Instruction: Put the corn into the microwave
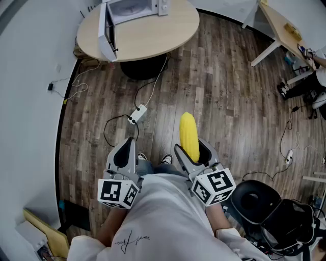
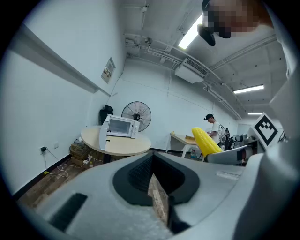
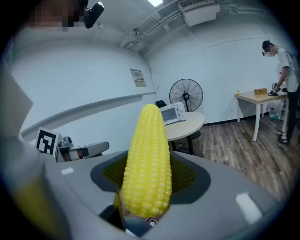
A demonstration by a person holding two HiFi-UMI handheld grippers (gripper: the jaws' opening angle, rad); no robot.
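The corn is clamped near its base between the jaws of the right gripper, with its tip pointing ahead and upward; the left gripper is held alongside, its jaws drawn together on nothing. The microwave is seen far ahead on the round table, with its door swung open to the left; it is well apart from the corn, and the wooden floor lies between.

The step in hand is judged to be the carry toward the microwave. It is done well if the grip is held firm and low, so that the corn is not levered out; the corn is best brought level before the opening and steered in to the right of the open door, so that neither door nor frame is struck; the power strip on the floor ought to be stepped past; the jaws are best parted only once the corn is resting inside.

Counted: one corn; one microwave; two grippers, one loaded and one empty; one round table; one standing fan; one further table at the far right.
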